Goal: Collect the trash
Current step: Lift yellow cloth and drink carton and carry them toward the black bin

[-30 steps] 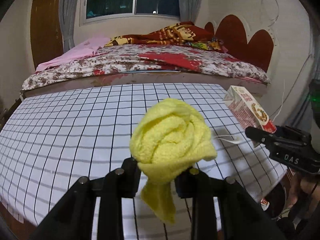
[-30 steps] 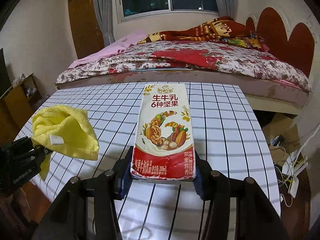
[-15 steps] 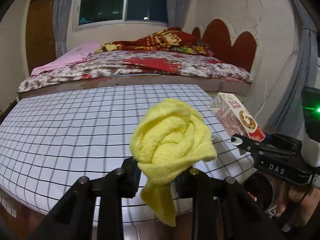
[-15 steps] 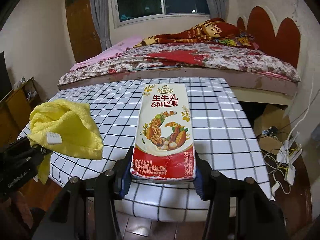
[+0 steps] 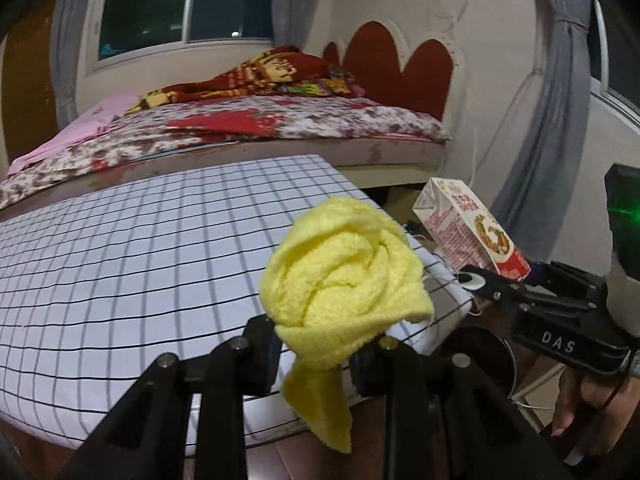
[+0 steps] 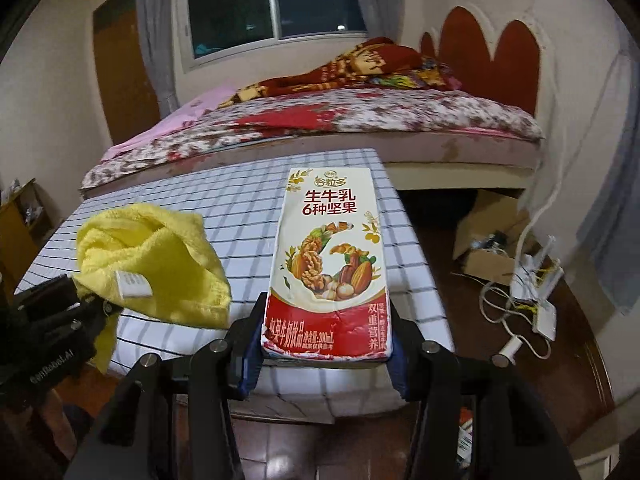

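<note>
Here left gripper (image 5: 316, 354) pinches yellow cloth (image 5: 340, 272); only right view reads carton (image 6: 330, 268) label, clamped in right gripper (image 6: 326, 354), cloth at 9 o'clock

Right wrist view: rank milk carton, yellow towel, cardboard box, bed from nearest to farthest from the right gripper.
1. Milk carton: clamped in the right gripper, centre.
2. Yellow towel: left, held in the left gripper.
3. Cardboard box: right, on the floor.
4. Bed: beyond the checked table.
</note>
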{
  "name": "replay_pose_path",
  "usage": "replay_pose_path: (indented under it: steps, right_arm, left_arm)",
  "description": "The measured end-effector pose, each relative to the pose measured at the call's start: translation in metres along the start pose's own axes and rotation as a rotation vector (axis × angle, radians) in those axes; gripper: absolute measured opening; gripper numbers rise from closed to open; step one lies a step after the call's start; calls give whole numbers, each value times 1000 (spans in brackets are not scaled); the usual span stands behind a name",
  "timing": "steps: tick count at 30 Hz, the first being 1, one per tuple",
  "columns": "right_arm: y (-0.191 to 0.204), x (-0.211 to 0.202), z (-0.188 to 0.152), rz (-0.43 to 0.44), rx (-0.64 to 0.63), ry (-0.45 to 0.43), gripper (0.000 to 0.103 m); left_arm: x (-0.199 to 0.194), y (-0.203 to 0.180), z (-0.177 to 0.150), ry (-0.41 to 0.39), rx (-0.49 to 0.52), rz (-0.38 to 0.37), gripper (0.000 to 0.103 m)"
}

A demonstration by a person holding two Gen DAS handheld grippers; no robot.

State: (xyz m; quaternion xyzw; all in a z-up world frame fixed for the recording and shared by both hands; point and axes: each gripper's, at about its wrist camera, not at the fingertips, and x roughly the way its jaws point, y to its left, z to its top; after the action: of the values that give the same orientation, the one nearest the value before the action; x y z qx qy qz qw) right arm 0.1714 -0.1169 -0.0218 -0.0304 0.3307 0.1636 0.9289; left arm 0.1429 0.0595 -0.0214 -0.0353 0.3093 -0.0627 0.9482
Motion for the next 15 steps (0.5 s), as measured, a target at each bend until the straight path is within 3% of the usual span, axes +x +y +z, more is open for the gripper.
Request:
replay_pose_path:
  steps: [15]
  right_arm:
    - [-80,-46,-35,-157,119,-11,53]
  left_arm:
    - [17,-83,-7,46,119,-151,29]
